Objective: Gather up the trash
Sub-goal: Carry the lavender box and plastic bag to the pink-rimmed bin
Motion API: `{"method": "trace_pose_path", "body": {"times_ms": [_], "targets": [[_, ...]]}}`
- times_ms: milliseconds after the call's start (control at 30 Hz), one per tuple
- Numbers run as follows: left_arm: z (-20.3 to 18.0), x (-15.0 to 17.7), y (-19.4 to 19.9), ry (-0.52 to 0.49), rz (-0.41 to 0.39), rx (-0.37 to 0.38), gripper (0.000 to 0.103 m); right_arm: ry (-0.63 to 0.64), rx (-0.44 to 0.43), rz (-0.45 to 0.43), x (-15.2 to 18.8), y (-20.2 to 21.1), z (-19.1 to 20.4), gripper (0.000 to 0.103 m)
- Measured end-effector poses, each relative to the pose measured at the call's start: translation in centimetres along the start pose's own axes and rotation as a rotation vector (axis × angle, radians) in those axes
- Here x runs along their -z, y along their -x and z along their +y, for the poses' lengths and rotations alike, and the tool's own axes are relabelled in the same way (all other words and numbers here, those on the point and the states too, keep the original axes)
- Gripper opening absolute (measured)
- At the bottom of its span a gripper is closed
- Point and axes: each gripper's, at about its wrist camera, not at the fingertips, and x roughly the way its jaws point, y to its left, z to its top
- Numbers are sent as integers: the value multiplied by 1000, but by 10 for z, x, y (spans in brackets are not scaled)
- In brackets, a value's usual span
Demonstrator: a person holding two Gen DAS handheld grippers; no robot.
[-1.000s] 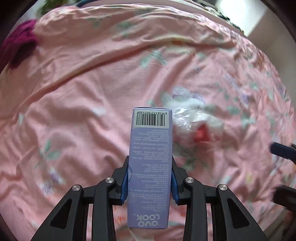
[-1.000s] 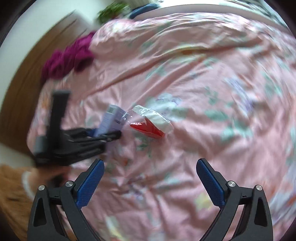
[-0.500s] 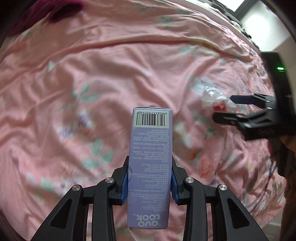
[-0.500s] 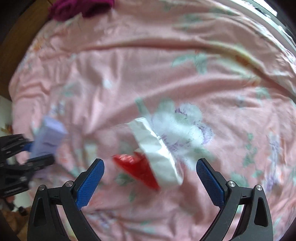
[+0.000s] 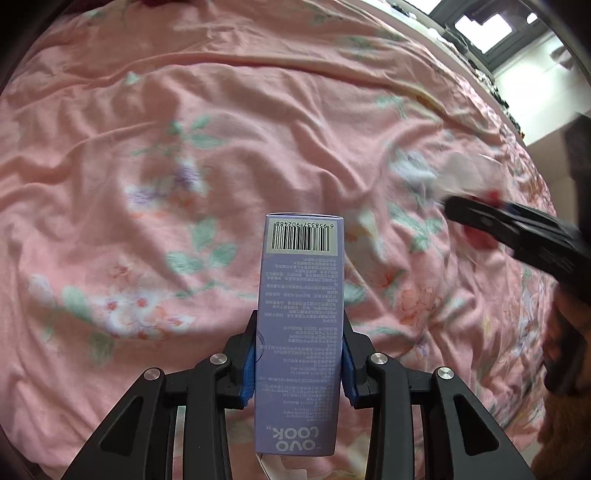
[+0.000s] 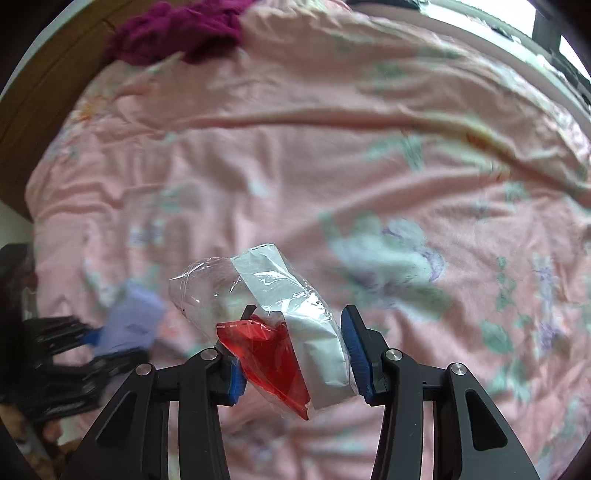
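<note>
The left claw point(image 5: 299, 363) was pinching a tall lavender carton point(image 5: 300, 332) by its sides, barcode end pointing away, above the pink floral bedspread point(image 5: 147, 166). Off to its right, the right claw point(image 6: 293, 356) had its blue pads against a crumpled clear plastic wrapper point(image 6: 273, 325) with red and white parts; whether the wrapper lay on the bed or hung clear of it, I couldn't tell. A heap of magenta cloth point(image 6: 177, 29) sat at the far edge of the bed.
</note>
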Motion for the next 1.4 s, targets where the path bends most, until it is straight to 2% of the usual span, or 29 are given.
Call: {"method": "trace_pose_path", "body": {"times_ms": [133, 367, 533, 800, 1000, 1133, 1233, 1400], "targets": [[20, 8, 16, 19, -31, -29, 38, 46, 26, -19, 5, 24, 39, 45], [71, 37, 51, 92, -69, -69, 38, 105, -8, -27, 10, 32, 116, 45], [120, 69, 80, 164, -93, -91, 38, 143, -45, -25, 16, 33, 170, 45], [211, 135, 138, 291, -159, -142, 38, 251, -120, -24, 26, 31, 280, 45], [273, 204, 171, 406, -191, -201, 38, 369, -190, -13, 44, 34, 371, 45], [304, 262, 184, 525, -198, -258, 38, 483, -251, 16, 66, 30, 430, 45], [321, 314, 188, 650, -203, -293, 38, 591, -296, 50, 92, 24, 473, 45], [331, 384, 186, 794, -199, -309, 38, 742, -348, 118, 143, 17, 526, 45]]}}
